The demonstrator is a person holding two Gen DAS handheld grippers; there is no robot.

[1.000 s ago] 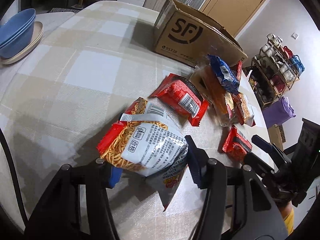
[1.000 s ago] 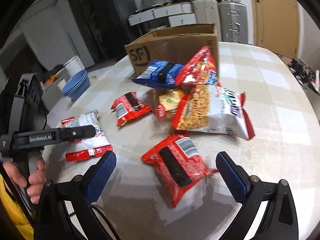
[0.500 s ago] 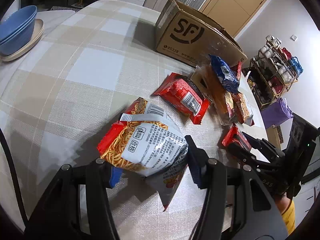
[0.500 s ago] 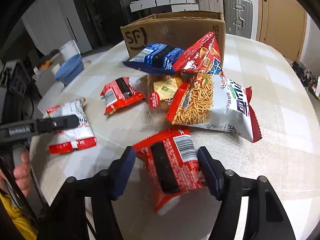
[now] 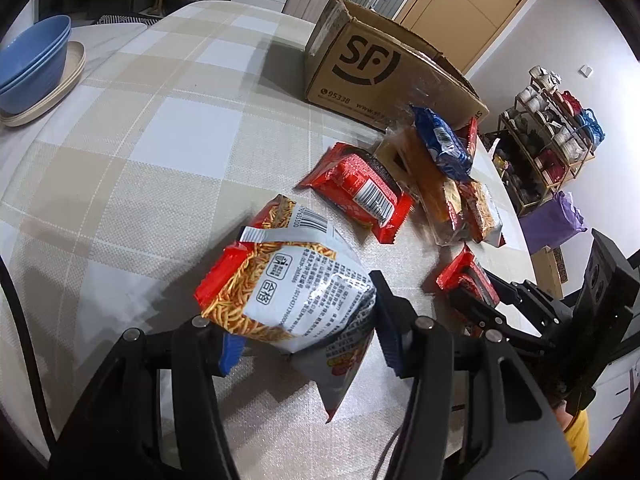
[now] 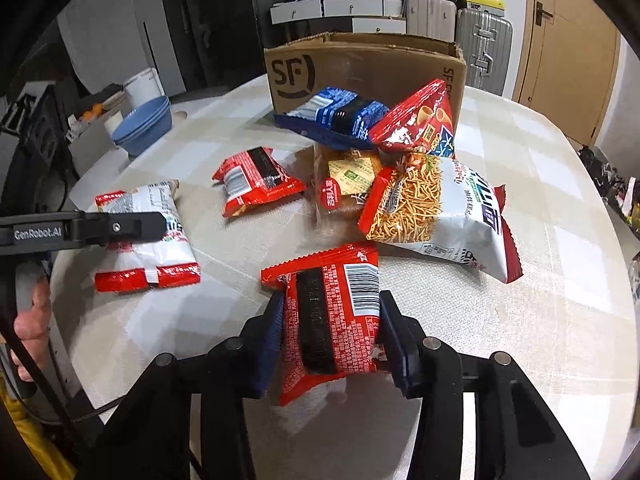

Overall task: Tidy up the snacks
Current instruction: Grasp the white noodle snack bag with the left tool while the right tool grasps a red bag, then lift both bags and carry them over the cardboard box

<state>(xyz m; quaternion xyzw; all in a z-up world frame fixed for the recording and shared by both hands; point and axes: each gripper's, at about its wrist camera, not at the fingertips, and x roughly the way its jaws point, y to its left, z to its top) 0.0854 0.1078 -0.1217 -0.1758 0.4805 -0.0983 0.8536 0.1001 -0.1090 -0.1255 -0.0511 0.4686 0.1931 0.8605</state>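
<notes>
Left claw (image 5: 308, 338) clamped on noodle bag (image 5: 292, 284), bag between pads. Right claw (image 6: 332, 340) closing, pads pressing red packet (image 6: 332, 316) on tablecloth (image 6: 540, 320); cardboard box (image 6: 360, 68) far ahead.

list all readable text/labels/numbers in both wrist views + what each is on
"SF": logo on the cardboard box, seen in both views.
"95338", then a web address starting "www.sf", cut off: lower edge of the same box.
"GenRobot.AI": side of the left claw, right wrist view.
"合格": white back of the noodle-snack bag held in the left claw.
Barcode digits and fine print on this bag and the red packet in the right claw: too small to read.
</notes>
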